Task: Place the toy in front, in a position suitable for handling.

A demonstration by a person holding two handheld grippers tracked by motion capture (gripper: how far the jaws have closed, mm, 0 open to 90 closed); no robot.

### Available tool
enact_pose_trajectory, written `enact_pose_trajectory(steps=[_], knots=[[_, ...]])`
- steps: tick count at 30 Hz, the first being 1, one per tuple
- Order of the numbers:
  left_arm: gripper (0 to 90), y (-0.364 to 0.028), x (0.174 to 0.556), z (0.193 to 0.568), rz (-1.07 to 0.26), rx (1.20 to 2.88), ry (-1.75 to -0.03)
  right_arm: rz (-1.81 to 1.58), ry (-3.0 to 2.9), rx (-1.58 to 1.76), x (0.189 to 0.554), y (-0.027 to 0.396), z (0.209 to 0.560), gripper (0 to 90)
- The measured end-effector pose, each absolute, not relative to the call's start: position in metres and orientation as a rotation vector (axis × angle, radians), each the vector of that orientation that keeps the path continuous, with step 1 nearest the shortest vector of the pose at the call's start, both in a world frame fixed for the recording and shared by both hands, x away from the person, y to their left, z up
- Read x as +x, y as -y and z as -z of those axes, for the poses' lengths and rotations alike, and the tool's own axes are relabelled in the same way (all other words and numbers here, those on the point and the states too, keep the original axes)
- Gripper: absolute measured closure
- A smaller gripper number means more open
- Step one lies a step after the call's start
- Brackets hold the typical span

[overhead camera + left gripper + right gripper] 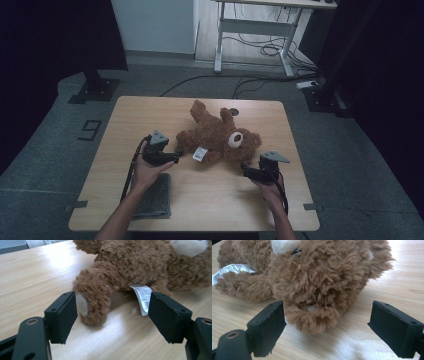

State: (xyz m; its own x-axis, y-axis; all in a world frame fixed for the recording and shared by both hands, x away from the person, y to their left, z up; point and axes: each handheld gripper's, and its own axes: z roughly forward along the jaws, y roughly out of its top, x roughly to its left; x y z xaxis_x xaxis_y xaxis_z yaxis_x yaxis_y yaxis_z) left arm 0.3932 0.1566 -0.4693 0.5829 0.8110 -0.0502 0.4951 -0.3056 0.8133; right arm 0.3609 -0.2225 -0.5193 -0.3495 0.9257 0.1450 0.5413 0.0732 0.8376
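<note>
Fingers [62, 317] of the left gripper [176, 156] stand wide apart, holding nothing, with the teddy bear [217, 136] paw sitting between them, close against 1 pad. Right gripper [245, 170] is likewise spread and empty, its fingers [268, 327] bracketing the bear's head from the near side. Bear lies sprawled across the middle of the wooden surface [125, 120], head toward the right gripper. Judgement: both grasps look about to close; best to push each gripper in a little deeper so the pads pinch stuffing, not just fur, and keep the white tag [142, 298] out of the left pinch. Left gripper view shows that tag hanging near the far pad and the paw's pale sole; high view adds the folded grey cloth [155, 197] under the left forearm and the bear's overall pose.
</note>
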Motion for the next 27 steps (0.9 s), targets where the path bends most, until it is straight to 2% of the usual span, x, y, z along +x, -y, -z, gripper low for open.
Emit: enact_pose_trajectory(steps=[8,27], knots=[[20.7,-0.148,0.409,0.478,-0.428,1.978,-1.058,-1.173,-1.962,1.446,0.366,0.218,0.525,11.5],[20.9,-0.133,0.433,0.495,-0.392,2.018,-1.081,-1.200,-1.967,1.454,0.381,0.214,0.532,11.5]])
